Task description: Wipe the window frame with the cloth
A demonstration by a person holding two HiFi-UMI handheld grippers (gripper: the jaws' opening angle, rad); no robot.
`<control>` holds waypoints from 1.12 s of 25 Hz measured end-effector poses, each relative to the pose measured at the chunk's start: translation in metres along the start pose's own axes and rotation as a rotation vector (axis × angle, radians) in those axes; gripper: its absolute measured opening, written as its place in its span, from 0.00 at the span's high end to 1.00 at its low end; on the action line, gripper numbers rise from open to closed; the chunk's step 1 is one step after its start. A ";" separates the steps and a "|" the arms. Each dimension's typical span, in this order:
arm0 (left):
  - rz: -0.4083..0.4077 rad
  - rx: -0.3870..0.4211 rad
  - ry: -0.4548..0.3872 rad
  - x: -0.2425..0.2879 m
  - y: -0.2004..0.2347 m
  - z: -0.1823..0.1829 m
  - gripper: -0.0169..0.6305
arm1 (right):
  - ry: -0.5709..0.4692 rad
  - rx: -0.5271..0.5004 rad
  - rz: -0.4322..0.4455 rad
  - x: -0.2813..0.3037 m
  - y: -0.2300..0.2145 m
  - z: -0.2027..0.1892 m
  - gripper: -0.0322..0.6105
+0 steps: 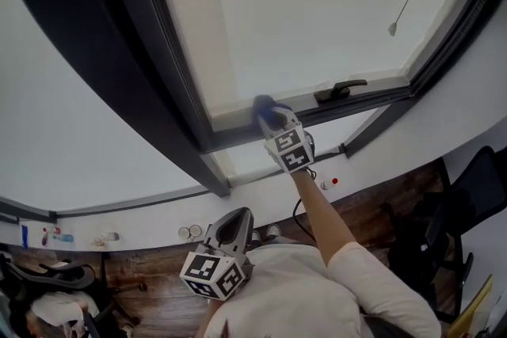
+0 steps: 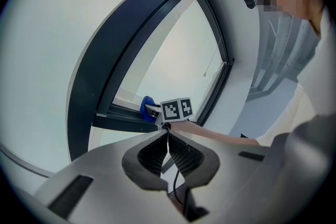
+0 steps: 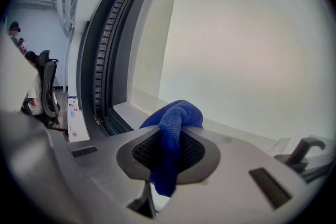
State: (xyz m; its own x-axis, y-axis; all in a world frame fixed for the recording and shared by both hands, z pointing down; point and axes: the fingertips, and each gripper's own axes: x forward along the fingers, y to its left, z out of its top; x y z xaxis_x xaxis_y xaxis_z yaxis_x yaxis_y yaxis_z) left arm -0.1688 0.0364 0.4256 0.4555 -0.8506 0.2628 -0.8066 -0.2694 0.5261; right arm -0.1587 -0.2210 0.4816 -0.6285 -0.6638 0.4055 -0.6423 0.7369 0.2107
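The right tool [image 1: 279, 127], clamped on the cloth [image 1: 265, 108], held it against the bottom rail of the frame [image 1: 372, 100], which ran sideways. The left tool [image 1: 236, 224], closed and empty, hung well below.

No readable text anywhere. The right cube [image 1: 290, 150] and left cube [image 1: 212, 275] show only black-and-white square marker patterns, no characters. Stickers [image 1: 57, 236] on the white ledge [image 1: 146, 227], lower left of head view, are too small to read.
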 end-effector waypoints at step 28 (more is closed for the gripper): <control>0.016 0.002 -0.034 0.049 -0.048 -0.020 0.96 | -0.022 0.023 -0.025 -0.034 -0.080 -0.033 0.88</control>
State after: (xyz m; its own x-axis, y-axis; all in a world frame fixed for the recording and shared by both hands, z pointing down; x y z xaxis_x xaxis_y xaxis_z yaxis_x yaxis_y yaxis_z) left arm -0.1005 0.0163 0.4296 0.4296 -0.8696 0.2433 -0.8143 -0.2566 0.5206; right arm -0.0710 -0.2533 0.4806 -0.6219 -0.6845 0.3803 -0.6677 0.7173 0.1993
